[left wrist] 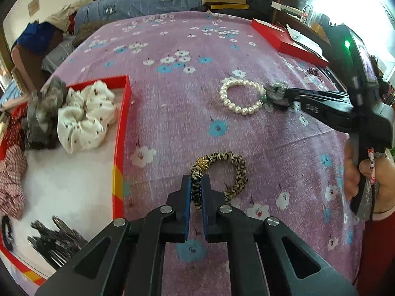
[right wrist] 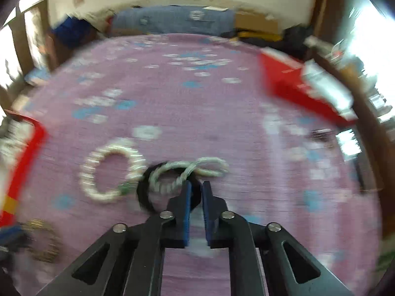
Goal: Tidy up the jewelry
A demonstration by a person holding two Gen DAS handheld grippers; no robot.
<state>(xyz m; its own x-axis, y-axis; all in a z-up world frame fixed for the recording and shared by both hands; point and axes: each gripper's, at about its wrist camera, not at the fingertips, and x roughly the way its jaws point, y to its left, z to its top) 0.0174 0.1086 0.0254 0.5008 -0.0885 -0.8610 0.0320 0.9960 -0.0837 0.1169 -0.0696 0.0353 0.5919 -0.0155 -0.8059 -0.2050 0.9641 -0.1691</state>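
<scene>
My left gripper [left wrist: 197, 180] is shut on a leopard-print hair tie [left wrist: 237, 172] with a gold bead, which lies on the pink flowered bedspread [left wrist: 172, 113]. A pearl bracelet [left wrist: 237, 96] lies further back. At its right edge is my right gripper [left wrist: 284, 96], its tips in a grey-black blur. The right wrist view is smeared. There my right gripper [right wrist: 196, 185] is shut with a black hair tie [right wrist: 143, 192] caught between its tips. A white twisted loop [right wrist: 205, 162] crosses the tie, and the pearl bracelet [right wrist: 108, 172] lies just to the left.
A red tray [left wrist: 122, 128] at the left holds a white scrunchie [left wrist: 86, 116], a grey one [left wrist: 44, 108], a red patterned one [left wrist: 9, 180] and several hair clips [left wrist: 56, 236]. A red box [left wrist: 288, 42] sits at the back right. A person's hand [left wrist: 377, 177] holds the right gripper's handle.
</scene>
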